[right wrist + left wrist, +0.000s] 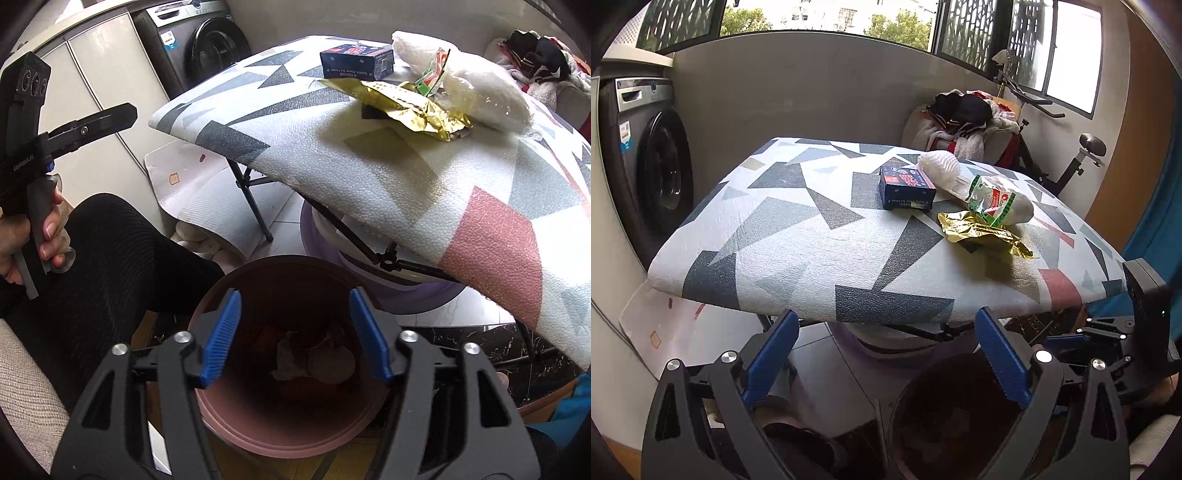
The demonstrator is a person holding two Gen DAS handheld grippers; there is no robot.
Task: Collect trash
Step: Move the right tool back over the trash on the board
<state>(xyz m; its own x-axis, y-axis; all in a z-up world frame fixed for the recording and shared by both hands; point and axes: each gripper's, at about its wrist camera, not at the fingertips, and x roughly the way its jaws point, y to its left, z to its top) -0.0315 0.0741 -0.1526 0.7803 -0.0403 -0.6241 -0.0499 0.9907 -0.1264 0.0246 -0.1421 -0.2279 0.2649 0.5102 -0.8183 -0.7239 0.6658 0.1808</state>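
Observation:
On the table with the triangle-patterned cover (pixel 775 240) lie a blue box (pixel 907 186), a white foam net (pixel 938 168), a green and white plastic bag (pixel 1001 201) and a crumpled gold wrapper (pixel 982 232). My left gripper (pixel 886 321) is open and empty, in front of the table's near edge and below it. A pink bin (pixel 258 417) stands on the floor under that edge, with crumpled trash (pixel 314 362) at its bottom. My right gripper (pixel 295 299) hangs open right above the bin's mouth, with nothing between its blue pads.
A washing machine (pixel 653 166) stands to the left, a clothes pile (pixel 964 114) and an exercise bike (pixel 1071 162) behind the table. A purple basin (pixel 369 258) sits under the table among its folding legs. A person's black-clad leg (pixel 118 258) is left of the bin.

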